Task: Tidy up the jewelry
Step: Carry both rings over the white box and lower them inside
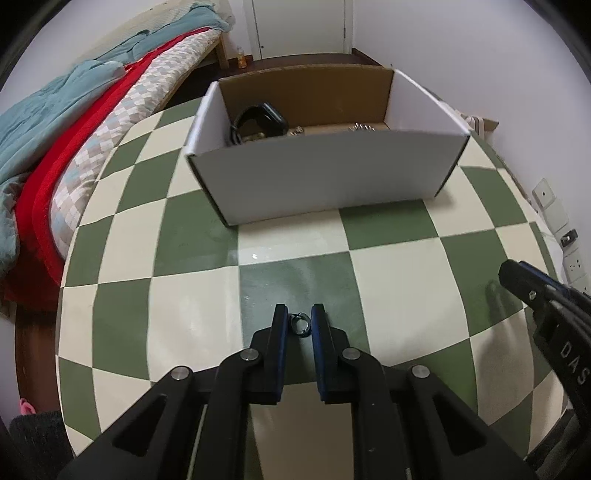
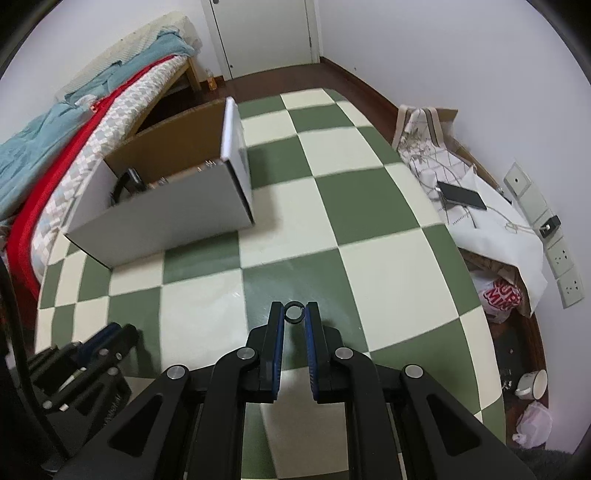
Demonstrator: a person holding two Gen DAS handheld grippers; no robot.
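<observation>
My left gripper [image 1: 299,317] points down at the green-and-cream checked table [image 1: 388,280], its blue pads shut on a small dark ring [image 1: 299,325] that lies against a green square. My right gripper [image 2: 294,308] is shut on another dark ring [image 2: 294,312], held upright at its fingertips above the table [image 2: 369,229]. An open white cardboard box [image 1: 325,181] stands at the far side of the table, holding a black item [image 1: 266,118] and some metallic pieces [image 1: 362,127]. The box [image 2: 166,221] sits far left in the right wrist view. Each gripper shows in the other's view: right gripper [image 1: 517,277], left gripper [image 2: 114,339].
A bed with red, teal and checked bedding [image 1: 74,147] runs along the table's left edge. To the right, a phone [image 2: 461,195] lies on a white cloth over bags, below wall sockets [image 2: 561,254]. A door [image 2: 258,33] is at the back.
</observation>
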